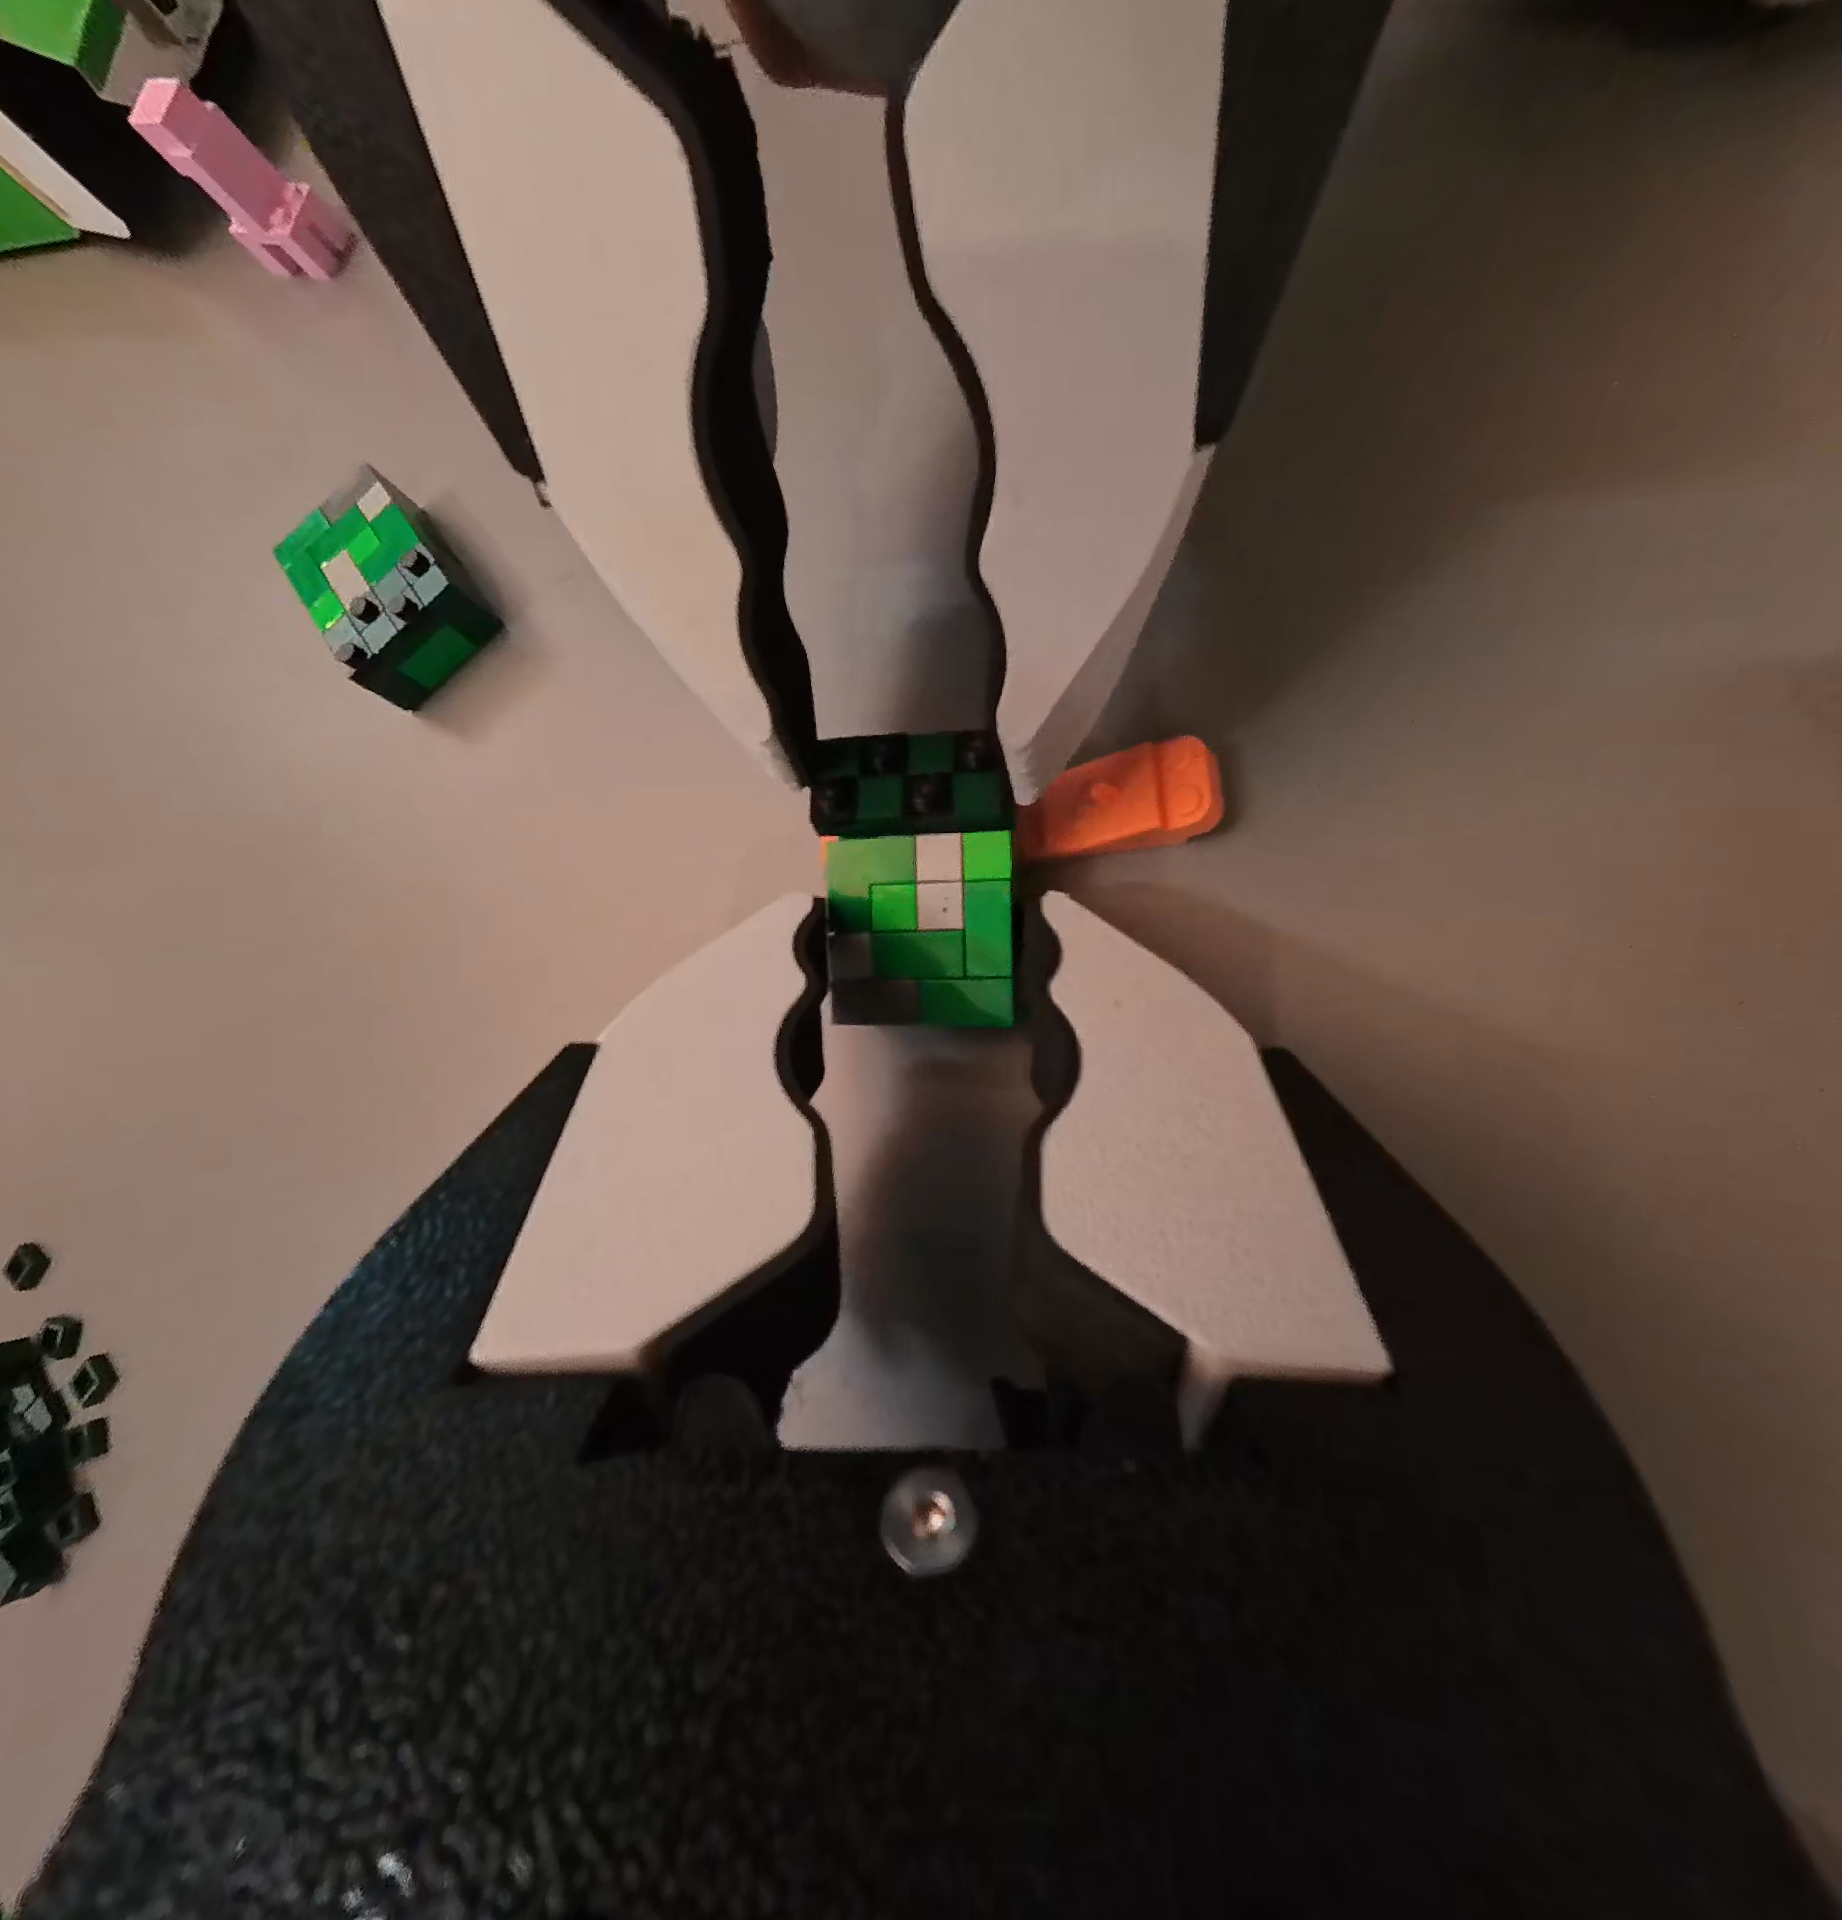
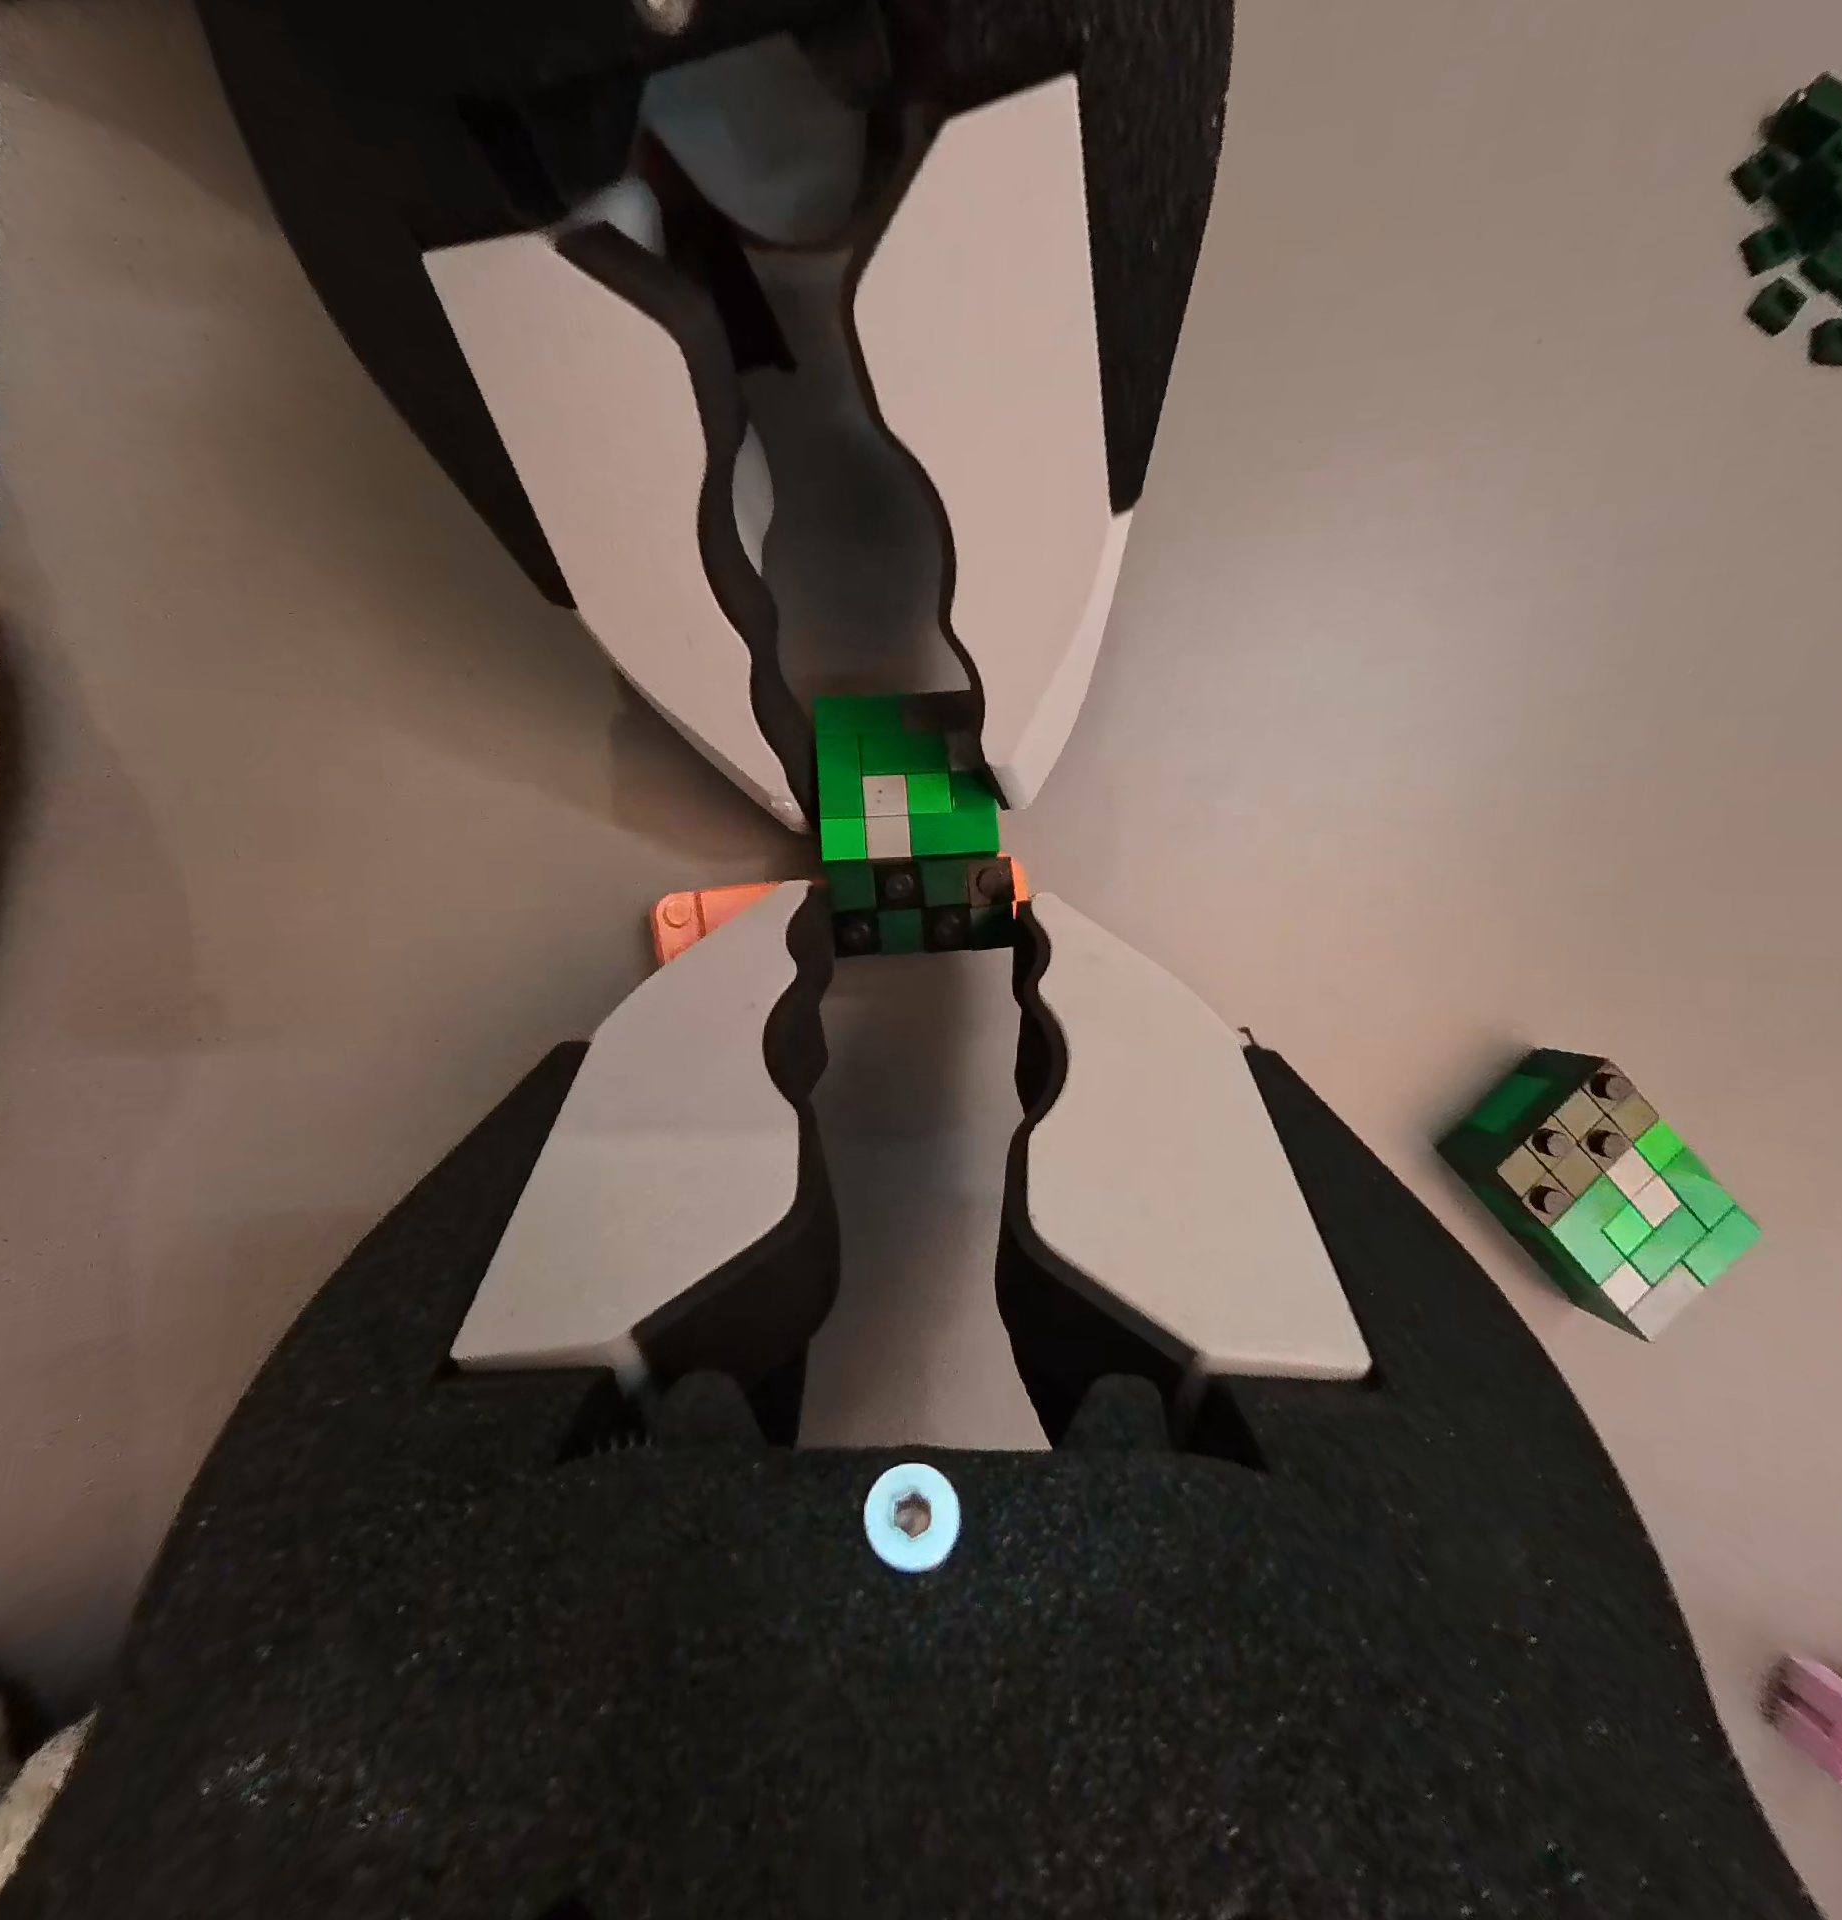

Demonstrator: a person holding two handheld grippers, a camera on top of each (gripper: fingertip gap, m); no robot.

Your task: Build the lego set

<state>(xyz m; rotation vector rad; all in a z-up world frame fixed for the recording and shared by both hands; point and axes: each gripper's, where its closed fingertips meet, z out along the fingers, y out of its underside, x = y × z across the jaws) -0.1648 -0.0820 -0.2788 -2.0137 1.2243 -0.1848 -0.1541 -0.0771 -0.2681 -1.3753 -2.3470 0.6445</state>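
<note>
Between both sets of jaws sits the green block [image 1: 922, 925], a small brick assembly, held from opposite ends. Left gripper [image 1: 922, 935] is clamped on its tiled end: bright green, white and grey tiles facing up. Right gripper [image 2: 922, 925] is clamped on the studded dark green end [image 2: 922, 909], which meets the tiled end along a straight seam. Looks like a press-together or alignment step, and I can't tell if the seam is fully seated.

To do it well: keep both grippers coaxial, push straight along the shared axis, no twisting. Grip is near the jaw tips on both sides, so a skewed push could lever the block out or pop tiles. Keep clamp force steady and watch the seam for an uneven gap.

An orange brick separator [image 1: 1125, 800] lies on the bench [image 1: 1519, 935] directly under and beside the green block, poking out past the right gripper's tip. Second green sub-assembly [image 2: 1603, 1195] rests on the bench well apart from the green block, studs partly exposed, likely a later mate. Farther out from the block: a pile of loose dark green pieces [image 1: 23, 1455] and a pink build [image 1: 242, 182].
</note>
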